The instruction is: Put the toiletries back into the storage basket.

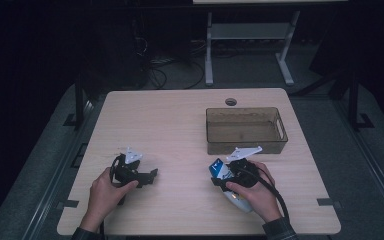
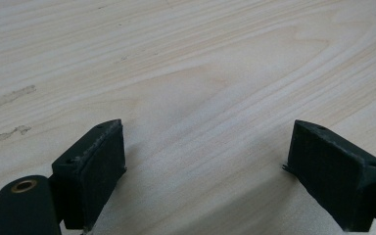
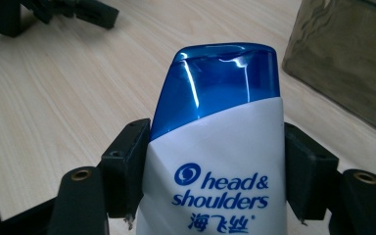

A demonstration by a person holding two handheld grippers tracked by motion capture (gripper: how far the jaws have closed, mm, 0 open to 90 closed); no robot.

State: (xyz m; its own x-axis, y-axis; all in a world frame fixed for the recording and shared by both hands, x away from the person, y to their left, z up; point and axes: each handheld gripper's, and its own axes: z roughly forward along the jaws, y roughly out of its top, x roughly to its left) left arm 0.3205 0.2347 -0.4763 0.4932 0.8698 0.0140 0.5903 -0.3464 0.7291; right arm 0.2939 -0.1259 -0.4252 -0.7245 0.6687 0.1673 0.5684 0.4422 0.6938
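A: What is the right claw (image 3: pixel 210 161) doing?

B: It is clamped on a shampoo bottle (image 3: pixel 215 147). In the right gripper view both black pads press against the white sides of the bottle, just below its blue cap (image 3: pixel 220 78).

A: And where is the bottle on the bench (image 1: pixel 180 130)?

B: Near the front right part. In the high view the bottle (image 1: pixel 222 172) sits in the right claw (image 1: pixel 221 176) under the person's right hand (image 1: pixel 255 192), with the blue cap pointing toward the far left and the white bottom end sticking out by the hand toward the front edge. Whether it touches the wood I cannot tell.

A: Anything close to it?

B: A see-through brownish bin (image 1: pixel 245 130) stands just beyond it, toward the far right of the bench. In the right gripper view the bin's wall (image 3: pixel 347 58) shows to the right of the cap, apart from it.

A: And the left claw (image 2: pixel 205 161)?

B: Released. Its pads stand wide apart in the left gripper view, with bare wood (image 2: pixel 186 73) between them. In the high view it rests low at the front left (image 1: pixel 147 176), held by the left hand (image 1: pixel 107 192), well apart from the bottle.
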